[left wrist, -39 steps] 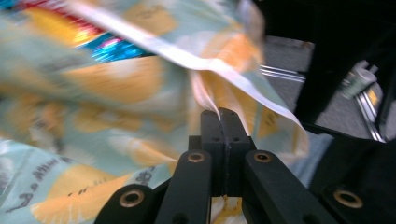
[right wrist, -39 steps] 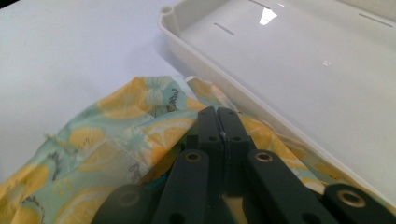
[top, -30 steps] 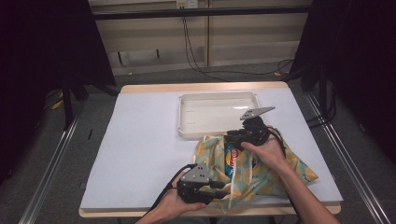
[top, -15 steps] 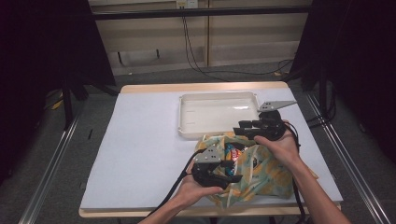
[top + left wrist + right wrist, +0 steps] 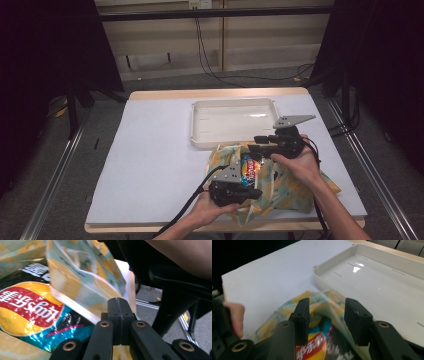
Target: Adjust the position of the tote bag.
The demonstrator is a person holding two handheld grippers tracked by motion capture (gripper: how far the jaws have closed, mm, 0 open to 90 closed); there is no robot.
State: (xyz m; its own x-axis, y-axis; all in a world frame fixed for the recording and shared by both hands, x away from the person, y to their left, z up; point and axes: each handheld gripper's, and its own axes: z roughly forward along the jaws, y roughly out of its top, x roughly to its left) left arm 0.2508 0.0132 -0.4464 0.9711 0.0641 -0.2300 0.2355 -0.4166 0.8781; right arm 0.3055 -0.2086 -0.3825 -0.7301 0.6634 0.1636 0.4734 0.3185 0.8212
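A white worktop (image 5: 150,165) stood in a dim room with dark curtains at both sides and cables on the floor beyond. In the high view, a shallow white tray (image 5: 200,125) lay at the far middle, and a yellow-and-teal patterned bag (image 5: 295,192) lay near the right corner, just beside the tray, with a chip packet (image 5: 249,169) showing at its mouth. The left gripper (image 5: 252,192) lay at the bag's near edge; the right gripper (image 5: 254,148) hovered over its far edge.

In the left gripper view, the left gripper (image 5: 117,305) had just been closing and its jaws met, with the bag's fabric edge (image 5: 82,290) against them; whether it was pinched I cannot tell. The chip packet (image 5: 30,312) lay left.

In the right gripper view, the right gripper (image 5: 327,315) had just been opening, its jaws standing apart over the bag's (image 5: 317,298) rim, the tray (image 5: 372,275) beyond.
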